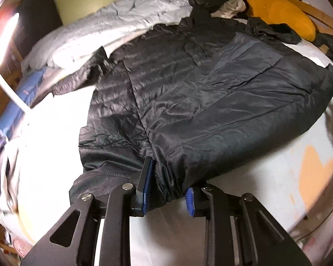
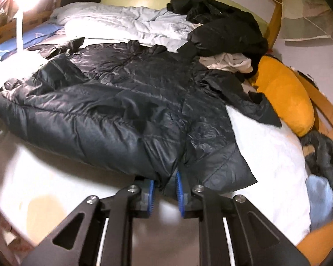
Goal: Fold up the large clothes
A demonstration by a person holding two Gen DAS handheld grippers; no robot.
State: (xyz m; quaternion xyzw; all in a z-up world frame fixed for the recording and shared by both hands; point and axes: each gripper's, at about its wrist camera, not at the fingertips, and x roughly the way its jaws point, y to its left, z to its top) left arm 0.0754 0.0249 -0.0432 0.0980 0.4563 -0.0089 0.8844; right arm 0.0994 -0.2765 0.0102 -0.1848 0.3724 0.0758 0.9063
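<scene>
A large dark quilted puffer jacket lies spread across the white bed sheet; it also shows in the right wrist view. My left gripper is shut on a bunched fold at the jacket's near hem, with fabric squeezed between its blue pads. My right gripper is shut on the near hem further along, with fabric pinched between its blue pads. Part of the jacket's lower half is folded over its body. One sleeve stretches toward the right.
A pale blue duvet lies at the bed's far side. A pile of black and white clothes sits behind the jacket. An orange pillow lies by the wooden bed frame. A lit lamp stands at the left.
</scene>
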